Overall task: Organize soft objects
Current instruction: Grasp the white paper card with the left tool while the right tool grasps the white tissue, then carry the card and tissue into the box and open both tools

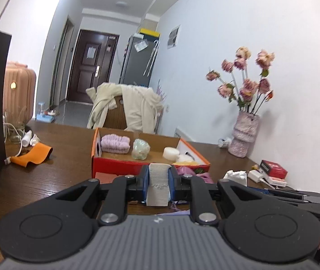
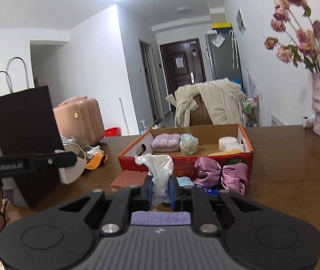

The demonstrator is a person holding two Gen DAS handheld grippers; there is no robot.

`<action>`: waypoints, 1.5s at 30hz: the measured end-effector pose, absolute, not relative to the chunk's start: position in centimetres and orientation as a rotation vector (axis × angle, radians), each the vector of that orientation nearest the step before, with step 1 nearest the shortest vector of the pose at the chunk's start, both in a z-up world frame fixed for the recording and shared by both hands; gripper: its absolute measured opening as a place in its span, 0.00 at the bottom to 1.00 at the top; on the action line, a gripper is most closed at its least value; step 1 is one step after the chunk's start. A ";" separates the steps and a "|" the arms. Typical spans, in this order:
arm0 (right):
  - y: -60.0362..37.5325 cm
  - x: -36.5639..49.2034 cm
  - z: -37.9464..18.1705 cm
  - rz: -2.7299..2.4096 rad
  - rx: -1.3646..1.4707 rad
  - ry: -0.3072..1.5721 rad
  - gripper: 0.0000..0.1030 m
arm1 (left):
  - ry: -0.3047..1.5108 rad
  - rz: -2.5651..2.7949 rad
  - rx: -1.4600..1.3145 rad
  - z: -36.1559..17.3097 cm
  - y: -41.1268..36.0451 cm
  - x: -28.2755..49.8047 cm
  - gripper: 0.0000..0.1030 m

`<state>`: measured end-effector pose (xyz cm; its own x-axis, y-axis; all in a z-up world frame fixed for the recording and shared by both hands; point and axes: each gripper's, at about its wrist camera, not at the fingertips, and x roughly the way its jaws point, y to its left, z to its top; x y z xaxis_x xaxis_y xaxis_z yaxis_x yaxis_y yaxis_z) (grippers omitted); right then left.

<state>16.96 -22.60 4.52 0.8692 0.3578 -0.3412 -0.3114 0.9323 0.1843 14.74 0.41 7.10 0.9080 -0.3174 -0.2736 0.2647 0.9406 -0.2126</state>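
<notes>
My left gripper is shut on a white foam block, held above the table just before the orange cardboard box. In that box lie a lilac knitted headband, a pale green bundle and a white round pad. My right gripper is shut on a crumpled white cloth. The same box stands ahead of it, with a purple satin bow against its front wall. The left gripper with its white block shows at the left of the right wrist view.
A black paper bag stands at the left on the brown table. A vase of dried roses sits by the right wall. An orange cloth, cables, a red box and a pink slab lie around.
</notes>
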 end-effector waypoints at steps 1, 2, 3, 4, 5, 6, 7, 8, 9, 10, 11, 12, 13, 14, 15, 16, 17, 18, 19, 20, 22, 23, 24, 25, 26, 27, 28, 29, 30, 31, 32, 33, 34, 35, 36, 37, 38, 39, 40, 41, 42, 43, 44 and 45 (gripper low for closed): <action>-22.7 16.2 4.7 0.350 0.122 0.371 0.14 | 0.300 -0.305 -0.172 7.3 0.4 14.1 0.17; -22.7 15.5 4.9 0.350 0.118 0.362 0.14 | 0.290 -0.309 -0.172 7.4 0.4 13.6 0.17; -22.6 14.9 5.1 0.349 0.115 0.354 0.14 | 0.284 -0.311 -0.172 7.5 0.3 13.1 0.17; -22.7 14.4 5.3 0.349 0.113 0.347 0.14 | 0.280 -0.313 -0.171 7.6 0.3 12.7 0.17; -22.6 13.9 5.4 0.350 0.110 0.342 0.14 | 0.276 -0.315 -0.171 7.6 0.3 12.3 0.17; -22.6 13.4 5.5 0.349 0.108 0.337 0.14 | 0.273 -0.317 -0.171 7.6 0.3 11.9 0.17; -22.6 13.1 5.5 0.349 0.108 0.333 0.14 | 0.270 -0.319 -0.170 7.7 0.3 11.6 0.17; -22.6 12.7 5.6 0.351 0.108 0.329 0.14 | 0.266 -0.320 -0.170 7.7 0.4 11.3 0.17; -22.6 12.5 5.6 0.352 0.109 0.326 0.14 | 0.263 -0.321 -0.169 7.7 0.3 11.0 0.17; -22.6 12.2 5.6 0.352 0.109 0.324 0.14 | 0.260 -0.321 -0.169 7.8 0.3 10.9 0.17; -22.6 12.1 5.7 0.352 0.109 0.322 0.14 | 0.258 -0.322 -0.169 7.9 0.4 10.7 0.17; -22.6 12.0 5.7 0.353 0.108 0.320 0.14 | 0.255 -0.322 -0.169 7.9 0.4 10.7 0.17; -22.6 11.8 5.7 0.354 0.108 0.319 0.14 | 0.255 -0.322 -0.170 7.9 0.4 10.8 0.17; -22.6 11.9 5.7 0.353 0.108 0.318 0.14 | 0.255 -0.322 -0.169 7.8 0.5 10.7 0.17; -22.7 11.9 5.7 0.353 0.108 0.317 0.15 | 0.257 -0.321 -0.167 7.8 0.4 10.9 0.17; -22.7 12.0 5.7 0.354 0.109 0.319 0.14 | 0.259 -0.321 -0.166 7.8 0.4 11.1 0.17; -22.7 12.3 5.6 0.353 0.109 0.321 0.14 | 0.262 -0.322 -0.161 7.9 0.4 11.5 0.17; -22.8 12.5 5.6 0.352 0.110 0.322 0.14 | 0.263 -0.322 -0.155 8.0 0.2 11.9 0.17; -22.9 12.7 5.6 0.352 0.111 0.324 0.14 | 0.263 -0.326 -0.152 8.1 0.1 12.3 0.17; -23.0 13.1 5.6 0.351 0.109 0.327 0.14 | 0.265 -0.334 -0.151 8.3 0.0 12.9 0.17; -23.1 13.8 5.7 0.348 0.102 0.329 0.14 | 0.265 -0.348 -0.151 8.9 -0.4 14.5 0.17; -23.3 14.4 5.9 0.347 0.101 0.330 0.14 | 0.264 -0.352 -0.151 9.2 -0.6 15.4 0.17; -23.4 15.1 6.1 0.345 0.100 0.332 0.14 | 0.263 -0.356 -0.153 9.5 -0.8 16.4 0.17; -23.6 15.9 6.4 0.347 0.099 0.331 0.14 | 0.267 -0.359 -0.158 9.8 -1.0 17.6 0.17; -23.8 16.7 6.7 0.350 0.096 0.330 0.14 | 0.272 -0.362 -0.165 10.1 -1.1 18.9 0.17; -24.0 17.7 7.0 0.355 0.093 0.330 0.14 | 0.278 -0.367 -0.174 10.3 -1.4 20.4 0.17; -24.2 18.8 7.3 0.361 0.092 0.331 0.14 | 0.286 -0.370 -0.185 10.6 -1.7 22.0 0.17; -24.4 20.1 7.7 0.367 0.091 0.335 0.14 | 0.295 -0.375 -0.194 10.8 -2.0 23.6 0.17; -24.7 21.6 8.0 0.370 0.090 0.342 0.14 | 0.308 -0.386 -0.204 11.1 -2.4 25.5 0.17; -24.9 23.1 8.3 0.375 0.088 0.351 0.14 | 0.322 -0.397 -0.212 11.2 -2.8 27.5 0.17; -25.2 24.9 8.6 0.380 0.084 0.357 0.14 | 0.340 -0.405 -0.220 11.4 -3.2 29.6 0.17; -25.4 26.7 8.8 0.382 0.080 0.364 0.14 | 0.363 -0.416 -0.226 11.5 -3.8 32.0 0.17; -25.6 28.8 9.0 0.385 0.072 0.379 0.14 | 0.382 -0.418 -0.227 11.6 -4.4 34.2 0.17; -25.8 30.7 9.2 0.388 0.064 0.389 0.14 | 0.407 -0.410 -0.236 11.3 -5.0 36.6 0.17; -25.9 33.0 9.3 0.388 0.057 0.405 0.15 | 0.443 -0.414 -0.241 11.1 -5.8 39.3 0.17; -25.9 35.3 9.2 0.394 0.049 0.433 0.15 | 0.477 -0.410 -0.245 10.7 -6.4 41.8 0.17; -25.9 37.6 9.0 0.398 0.040 0.458 0.15 | 0.506 -0.396 -0.253 10.1 -6.8 44.1 0.17; -25.8 40.0 8.7 0.399 0.030 0.486 0.15 | 0.533 -0.392 -0.251 9.5 -7.3 46.4 0.17; -25.6 42.2 8.3 0.404 0.011 0.516 0.15 | 0.566 -0.391 -0.254 8.8 -7.7 48.7 0.17; -25.4 44.4 7.6 0.406 -0.003 0.546 0.15 | 0.587 -0.379 -0.258 8.0 -8.0 50.6 0.17; -25.2 46.5 6.9 0.406 -0.009 0.575 0.15 | 0.602 -0.371 -0.251 7.2 -8.3 52.2 0.17; -24.8 48.3 6.2 0.407 -0.025 0.605 0.15 | 0.629 -0.369 -0.250 6.3 -8.6 54.1 0.17; -24.6 50.2 5.4 0.400 -0.032 0.634 0.15 | 0.651 -0.369 -0.253 5.5 -8.7 55.4 0.17; -24.4 51.9 4.6 0.392 -0.041 0.659 0.15 | 0.674 -0.363 -0.259 4.6 -8.9 56.8 0.17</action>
